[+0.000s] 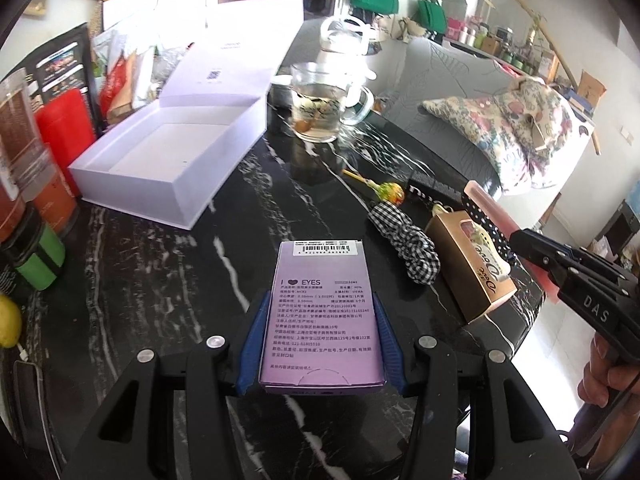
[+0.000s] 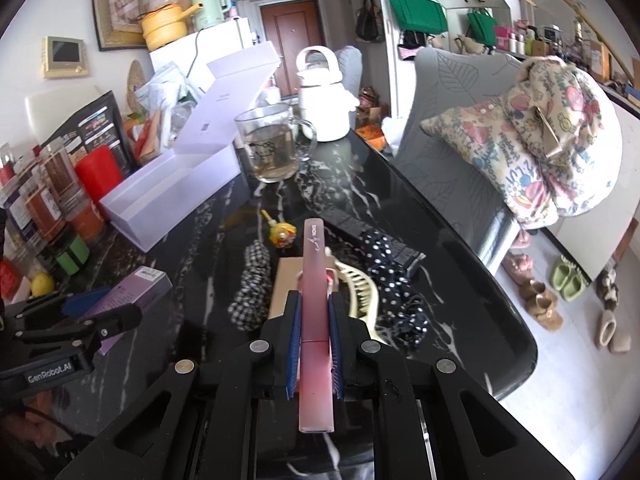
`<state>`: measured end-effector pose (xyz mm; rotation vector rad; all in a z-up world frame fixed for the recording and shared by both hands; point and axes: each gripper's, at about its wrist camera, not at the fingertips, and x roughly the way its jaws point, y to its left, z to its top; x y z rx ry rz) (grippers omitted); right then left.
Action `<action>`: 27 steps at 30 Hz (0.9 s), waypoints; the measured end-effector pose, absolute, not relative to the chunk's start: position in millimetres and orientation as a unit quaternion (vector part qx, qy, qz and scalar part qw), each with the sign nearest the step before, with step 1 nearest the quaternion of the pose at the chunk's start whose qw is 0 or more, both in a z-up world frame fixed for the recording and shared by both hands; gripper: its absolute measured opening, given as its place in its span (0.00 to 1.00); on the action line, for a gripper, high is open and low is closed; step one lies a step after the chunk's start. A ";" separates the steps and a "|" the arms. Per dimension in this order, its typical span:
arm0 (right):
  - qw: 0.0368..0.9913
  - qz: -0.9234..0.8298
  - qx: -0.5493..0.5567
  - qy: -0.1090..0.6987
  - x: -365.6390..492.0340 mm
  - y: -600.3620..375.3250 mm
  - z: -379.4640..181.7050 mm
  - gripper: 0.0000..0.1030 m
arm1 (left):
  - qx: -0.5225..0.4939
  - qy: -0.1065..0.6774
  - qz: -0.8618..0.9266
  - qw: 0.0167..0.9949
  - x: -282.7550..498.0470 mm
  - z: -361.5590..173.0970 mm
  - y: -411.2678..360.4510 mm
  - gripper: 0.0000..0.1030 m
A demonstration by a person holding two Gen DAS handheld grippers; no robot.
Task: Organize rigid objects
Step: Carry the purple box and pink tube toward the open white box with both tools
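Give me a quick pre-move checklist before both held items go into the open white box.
1. Left gripper clamped on purple carton: ok.
2. Right gripper clamped on pink tube: ok.
3. White box lid open: ok.
4. Box interior free: ok, looks empty.
5. Glass mug near box corner: not ok, keep clear.
6. Both items fit side by side: cannot tell.

Left gripper (image 1: 320,344) jaws clamped partway (pitched down); right gripper (image 2: 314,336) jaws pinched tight.

Purple box (image 1: 322,312), gingham scrunchie (image 1: 404,244)
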<state>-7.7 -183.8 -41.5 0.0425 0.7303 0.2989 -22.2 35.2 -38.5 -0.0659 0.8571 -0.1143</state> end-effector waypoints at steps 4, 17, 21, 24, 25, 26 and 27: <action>0.921 0.168 0.014 0.351 -11.6 -170.0 -37.0 0.13 | -0.036 0.406 -0.039 0.912 -27.4 -34.0 45.6 0.49; 0.906 0.245 -0.011 0.344 -13.9 -117.2 -30.0 0.13 | -0.050 0.383 0.017 0.922 -45.0 -18.6 85.2 0.49; 0.901 0.269 -0.019 0.341 -13.6 -100.5 -28.0 0.13 | -0.052 0.378 0.031 0.924 -48.1 -14.8 95.3 0.49; 0.896 0.283 -0.024 0.341 -13.0 -89.0 -27.4 0.13 | -0.058 0.374 0.041 0.925 -47.1 -11.7 103.2 0.49; 0.895 0.287 -0.025 0.342 -12.4 -85.6 -27.2 0.13 | -0.059 0.371 0.044 0.926 -46.9 -9.6 106.2 0.49; 0.893 0.291 -0.026 0.343 -11.8 -82.4 -26.9 0.13 | -0.058 0.368 0.046 0.927 -46.7 -8.4 107.4 0.49; 0.891 0.295 -0.026 0.344 -11.5 -80.2 -26.6 0.13 | -0.058 0.365 0.049 0.928 -46.1 -6.8 109.1 0.49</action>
